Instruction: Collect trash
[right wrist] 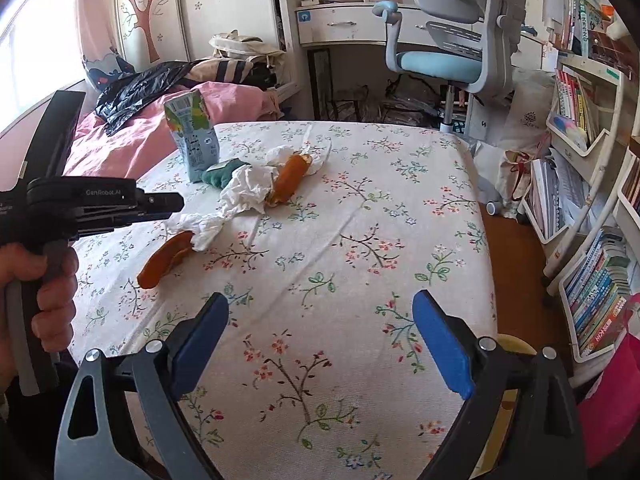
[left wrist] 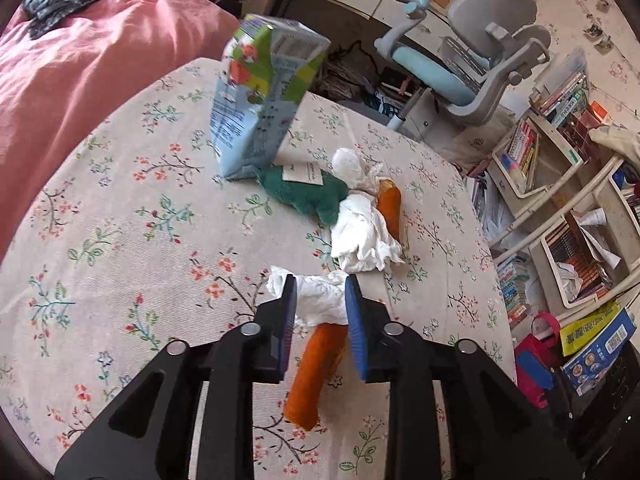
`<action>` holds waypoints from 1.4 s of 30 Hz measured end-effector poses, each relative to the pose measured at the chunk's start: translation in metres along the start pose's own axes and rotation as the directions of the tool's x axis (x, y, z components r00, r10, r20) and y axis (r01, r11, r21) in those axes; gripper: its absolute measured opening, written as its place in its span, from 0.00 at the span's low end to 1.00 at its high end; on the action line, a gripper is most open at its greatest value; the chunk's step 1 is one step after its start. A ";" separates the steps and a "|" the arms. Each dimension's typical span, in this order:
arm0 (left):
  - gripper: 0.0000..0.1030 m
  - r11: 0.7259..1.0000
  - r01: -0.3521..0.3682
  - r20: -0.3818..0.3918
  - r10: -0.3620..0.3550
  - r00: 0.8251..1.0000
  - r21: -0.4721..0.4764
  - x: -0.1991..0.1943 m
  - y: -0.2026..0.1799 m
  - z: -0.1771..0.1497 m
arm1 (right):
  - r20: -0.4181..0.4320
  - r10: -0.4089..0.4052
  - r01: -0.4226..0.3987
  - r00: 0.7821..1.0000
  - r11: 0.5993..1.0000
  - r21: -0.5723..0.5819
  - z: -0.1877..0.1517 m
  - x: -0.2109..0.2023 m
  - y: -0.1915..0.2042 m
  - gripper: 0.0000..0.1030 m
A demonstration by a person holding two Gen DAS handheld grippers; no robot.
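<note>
On the floral tablecloth (left wrist: 120,220) lie crumpled white tissues, two orange peel pieces, a green cloth and a blue-green drink carton (left wrist: 260,96). My left gripper (left wrist: 321,282) is partly open, its blue pads either side of the near tissue (left wrist: 316,298), which lies over an orange peel (left wrist: 314,372). Farther on are a second tissue (left wrist: 360,236), another peel (left wrist: 390,206), a tissue ball (left wrist: 354,168) and the green cloth (left wrist: 308,196). My right gripper (right wrist: 320,308) is wide open and empty over the near part of the table (right wrist: 360,200). The left gripper's body (right wrist: 100,202) shows there by the near tissue (right wrist: 204,228).
A pink bedcover (left wrist: 60,80) with a black plastic bag (right wrist: 136,88) lies left of the table. A grey and blue desk chair (right wrist: 460,40) and white desk stand beyond. Bookshelves (right wrist: 592,280) and bags (left wrist: 580,340) line the right side.
</note>
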State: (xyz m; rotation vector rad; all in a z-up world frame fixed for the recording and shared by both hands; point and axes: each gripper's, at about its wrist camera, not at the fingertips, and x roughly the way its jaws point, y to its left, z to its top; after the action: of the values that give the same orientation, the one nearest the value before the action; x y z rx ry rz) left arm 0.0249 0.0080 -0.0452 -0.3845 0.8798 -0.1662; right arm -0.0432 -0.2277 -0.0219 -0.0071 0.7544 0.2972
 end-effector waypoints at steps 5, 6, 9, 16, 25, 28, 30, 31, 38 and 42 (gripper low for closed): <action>0.31 0.999 -0.026 0.017 0.026 1.000 -0.042 -0.004 0.015 0.008 | -0.017 0.047 -0.048 0.999 0.997 -0.053 -0.001 0.007 0.026 0.87; 0.32 0.999 -0.028 0.014 0.029 0.999 -0.042 -0.003 0.016 0.009 | -0.020 0.056 -0.057 0.998 0.997 -0.058 -0.001 0.009 0.031 0.87; 0.35 0.999 -0.025 0.005 0.025 1.000 -0.039 -0.001 0.019 0.010 | -0.030 0.080 -0.082 0.996 0.995 -0.056 0.000 0.014 0.040 0.87; 0.41 0.998 -0.038 0.016 0.040 0.999 -0.058 -0.005 0.027 0.014 | -0.035 0.153 -0.153 0.988 0.988 -0.003 0.011 0.024 0.055 0.87; 0.42 0.997 -0.049 0.038 0.051 0.998 -0.052 -0.012 0.037 0.028 | -0.062 0.208 -0.209 0.976 0.978 -0.005 0.025 0.047 0.083 0.80; 0.44 0.997 -0.046 0.037 0.048 0.998 -0.057 -0.012 0.040 0.034 | -0.086 0.220 -0.220 0.972 0.975 0.005 0.027 0.056 0.086 0.72; 0.45 0.998 -0.045 0.030 0.047 0.998 -0.051 -0.011 0.040 0.037 | -0.099 0.224 -0.224 0.970 0.975 0.013 0.028 0.061 0.088 0.67; 0.46 0.998 -0.045 0.024 0.046 0.999 -0.045 -0.010 0.040 0.037 | -0.106 0.224 -0.223 0.969 0.975 0.017 0.029 0.063 0.088 0.67; 0.51 0.999 -0.035 -0.050 0.037 0.998 0.026 0.004 0.030 0.032 | -0.174 0.219 -0.219 0.960 0.976 0.018 0.030 0.076 0.093 0.45; 0.52 0.999 -0.031 -0.076 0.034 0.997 0.042 0.012 0.024 0.030 | -0.192 0.200 -0.208 0.961 0.978 -0.018 0.024 0.069 0.087 0.21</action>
State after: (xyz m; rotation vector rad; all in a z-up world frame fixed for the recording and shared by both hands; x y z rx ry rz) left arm 0.0554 0.0339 -0.0459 -0.3276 0.9566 -0.1691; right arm -0.0026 -0.1235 -0.0419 0.0066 0.9403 0.5132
